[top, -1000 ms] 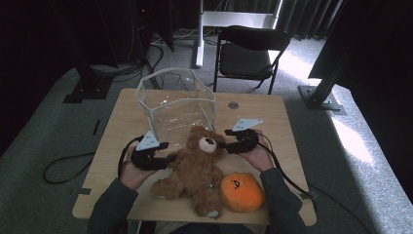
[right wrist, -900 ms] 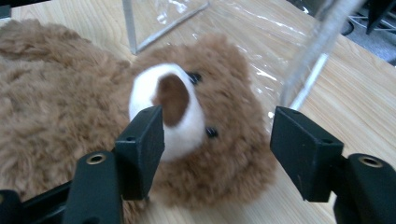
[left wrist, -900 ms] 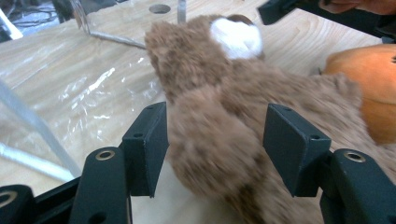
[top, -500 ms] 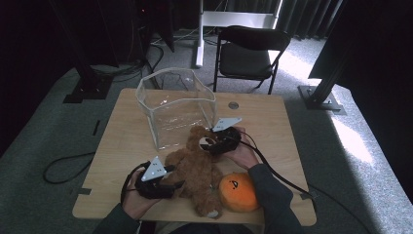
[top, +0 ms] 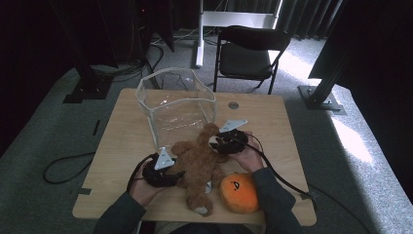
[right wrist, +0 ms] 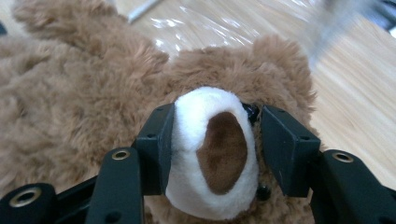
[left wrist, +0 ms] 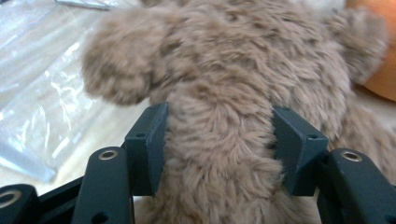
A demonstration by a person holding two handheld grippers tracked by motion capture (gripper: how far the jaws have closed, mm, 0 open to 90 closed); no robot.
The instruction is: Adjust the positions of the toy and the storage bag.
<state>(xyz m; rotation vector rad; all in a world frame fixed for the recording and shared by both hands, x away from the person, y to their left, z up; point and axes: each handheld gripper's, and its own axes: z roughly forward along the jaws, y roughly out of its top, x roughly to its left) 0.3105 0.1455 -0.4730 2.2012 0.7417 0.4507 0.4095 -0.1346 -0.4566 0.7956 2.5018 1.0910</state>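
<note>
A brown teddy bear [top: 199, 163] lies on its back on the wooden table [top: 122, 136], head toward the clear container [top: 175, 105]. My left gripper [top: 176, 171] is at the bear's left side. In the left gripper view its jaws press both sides of a furry limb [left wrist: 219, 140], which bulges below them. My right gripper [top: 215, 143] is at the bear's head. In the right gripper view its jaws hold the white muzzle [right wrist: 215, 144] from both sides, over the brown nose patch.
An orange plush pumpkin [top: 238, 192] lies beside the bear's leg near the table's front edge. The clear plastic container stands open at the back left of the table. A black folding chair [top: 248, 53] stands behind the table. A small round disc [top: 233, 105] lies near the far edge.
The left gripper came back toward the person and closed in on the bear's limb. The right gripper moved left onto the bear's face. The bear shifted slightly.
</note>
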